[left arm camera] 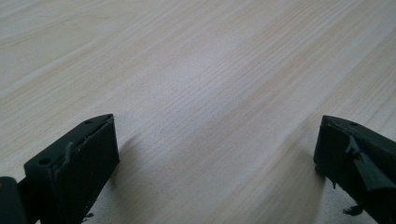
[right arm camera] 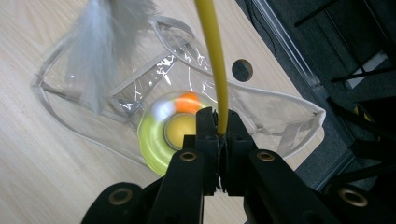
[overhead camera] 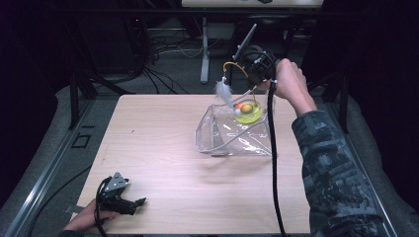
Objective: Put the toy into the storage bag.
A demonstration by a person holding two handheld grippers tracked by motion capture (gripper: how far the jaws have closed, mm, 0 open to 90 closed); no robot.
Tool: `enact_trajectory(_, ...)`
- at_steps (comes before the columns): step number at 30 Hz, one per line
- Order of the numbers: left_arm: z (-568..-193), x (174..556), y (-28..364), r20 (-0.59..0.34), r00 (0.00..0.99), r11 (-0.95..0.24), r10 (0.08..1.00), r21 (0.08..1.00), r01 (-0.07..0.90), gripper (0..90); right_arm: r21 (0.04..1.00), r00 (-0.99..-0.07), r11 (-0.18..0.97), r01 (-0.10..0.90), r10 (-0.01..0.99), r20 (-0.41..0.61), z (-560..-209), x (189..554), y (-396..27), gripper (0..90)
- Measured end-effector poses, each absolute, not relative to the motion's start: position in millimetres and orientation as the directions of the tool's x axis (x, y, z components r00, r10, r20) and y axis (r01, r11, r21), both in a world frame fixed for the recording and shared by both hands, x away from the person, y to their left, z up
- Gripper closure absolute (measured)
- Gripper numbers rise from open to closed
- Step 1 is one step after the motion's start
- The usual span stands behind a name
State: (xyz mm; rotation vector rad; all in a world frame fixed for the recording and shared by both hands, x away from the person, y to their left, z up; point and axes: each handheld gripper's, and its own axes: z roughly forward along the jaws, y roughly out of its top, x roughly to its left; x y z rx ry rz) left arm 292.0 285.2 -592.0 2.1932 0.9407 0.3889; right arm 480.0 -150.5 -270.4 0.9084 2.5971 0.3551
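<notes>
A clear plastic bag (overhead camera: 232,136) lies open on the wooden table (overhead camera: 163,148), right of centre. A cat toy hangs over its mouth: a yellow-green base (overhead camera: 249,111) with orange and white balls, a curved yellow wire (overhead camera: 233,64) and a white feather (overhead camera: 225,92). My right gripper (overhead camera: 257,79) is held above the bag's far edge, shut on the yellow wire (right arm camera: 215,60); below its jaws I see the base (right arm camera: 161,135) and the feather (right arm camera: 100,51). My left gripper (overhead camera: 138,202) rests open at the table's near left corner, nothing between its fingers (left arm camera: 77,168).
The table's right edge (right arm camera: 275,88) runs close behind the bag, with a round hole (right arm camera: 242,70) in the tabletop near it. Beyond the far edge stand a white post (overhead camera: 204,49), cables and dark frame legs. A cable (overhead camera: 273,163) trails from the right gripper.
</notes>
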Motion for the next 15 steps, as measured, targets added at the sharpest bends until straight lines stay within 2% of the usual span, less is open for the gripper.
enact_trajectory(15, -592.0, 291.9, 285.2, -0.003, 0.690, -0.484, 0.724, 0.710, 0.511, 0.0, 0.321, -0.719, 0.744, 0.586, 0.660, -0.217, -295.1, 488.2, -157.7, 87.6)
